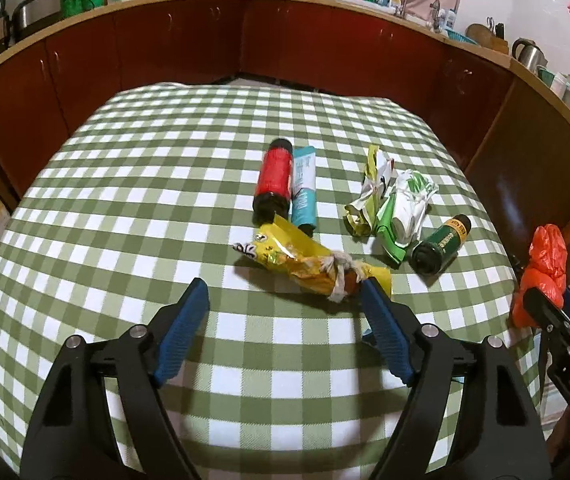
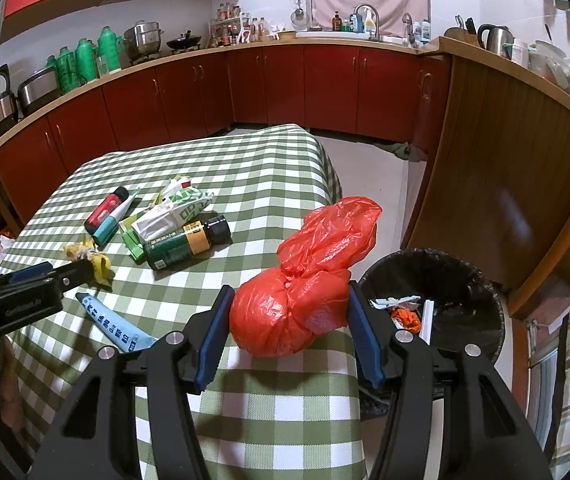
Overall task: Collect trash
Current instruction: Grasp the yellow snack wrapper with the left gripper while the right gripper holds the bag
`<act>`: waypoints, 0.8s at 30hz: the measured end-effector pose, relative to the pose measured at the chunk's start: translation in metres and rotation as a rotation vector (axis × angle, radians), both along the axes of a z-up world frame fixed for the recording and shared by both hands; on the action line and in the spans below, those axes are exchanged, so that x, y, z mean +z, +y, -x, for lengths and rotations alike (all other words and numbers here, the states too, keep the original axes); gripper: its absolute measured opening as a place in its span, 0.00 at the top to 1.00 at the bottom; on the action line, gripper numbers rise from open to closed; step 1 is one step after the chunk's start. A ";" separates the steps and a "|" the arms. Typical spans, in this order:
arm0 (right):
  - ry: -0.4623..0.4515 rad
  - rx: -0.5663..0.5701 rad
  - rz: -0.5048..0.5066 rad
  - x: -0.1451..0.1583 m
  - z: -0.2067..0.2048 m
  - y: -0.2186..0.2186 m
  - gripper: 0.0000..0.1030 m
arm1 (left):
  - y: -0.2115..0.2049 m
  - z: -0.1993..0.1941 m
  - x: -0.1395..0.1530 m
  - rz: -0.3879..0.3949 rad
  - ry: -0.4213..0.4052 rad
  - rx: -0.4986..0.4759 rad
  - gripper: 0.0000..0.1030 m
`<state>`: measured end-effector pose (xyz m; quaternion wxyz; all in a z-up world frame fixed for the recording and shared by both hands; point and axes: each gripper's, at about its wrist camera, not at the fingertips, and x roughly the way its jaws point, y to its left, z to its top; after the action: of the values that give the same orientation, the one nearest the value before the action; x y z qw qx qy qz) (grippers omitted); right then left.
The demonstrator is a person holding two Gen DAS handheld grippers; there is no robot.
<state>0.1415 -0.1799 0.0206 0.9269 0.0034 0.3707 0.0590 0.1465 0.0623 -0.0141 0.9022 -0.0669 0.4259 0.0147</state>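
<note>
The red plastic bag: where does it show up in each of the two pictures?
Left wrist view: red plastic bag at the far right edge, beyond the table corner.
Right wrist view: lower centre, between the right gripper fingers.
Shared landmark: the green can lying on the checked cloth.

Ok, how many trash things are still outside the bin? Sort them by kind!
Bottles: 2 (red bottle, green bottle)
Tubes: 2 (teal tube, light-blue tube)
Wrappers: 3 (yellow wrapper, crumpled wrapper, green-white wrapper)
Bags: 1 (red bag)
Total: 8
</note>
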 end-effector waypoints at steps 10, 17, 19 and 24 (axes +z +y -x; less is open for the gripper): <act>0.003 0.002 -0.004 -0.001 -0.002 -0.001 0.46 | -0.009 -0.011 0.000 0.013 -0.004 -0.008 0.25; 0.000 0.004 -0.012 -0.001 -0.003 -0.004 0.46 | -0.018 -0.019 0.000 0.014 -0.009 -0.009 0.24; 0.001 0.004 -0.011 -0.001 -0.003 -0.005 0.46 | -0.019 -0.021 -0.001 0.017 -0.007 0.004 0.24; 0.004 0.001 -0.012 -0.001 -0.005 -0.009 0.46 | -0.019 -0.023 -0.001 0.058 -0.020 0.009 0.40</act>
<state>0.1466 -0.1886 0.0193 0.9260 0.0091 0.3723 0.0618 0.1691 0.0434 -0.0151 0.9041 -0.0950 0.4167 0.0058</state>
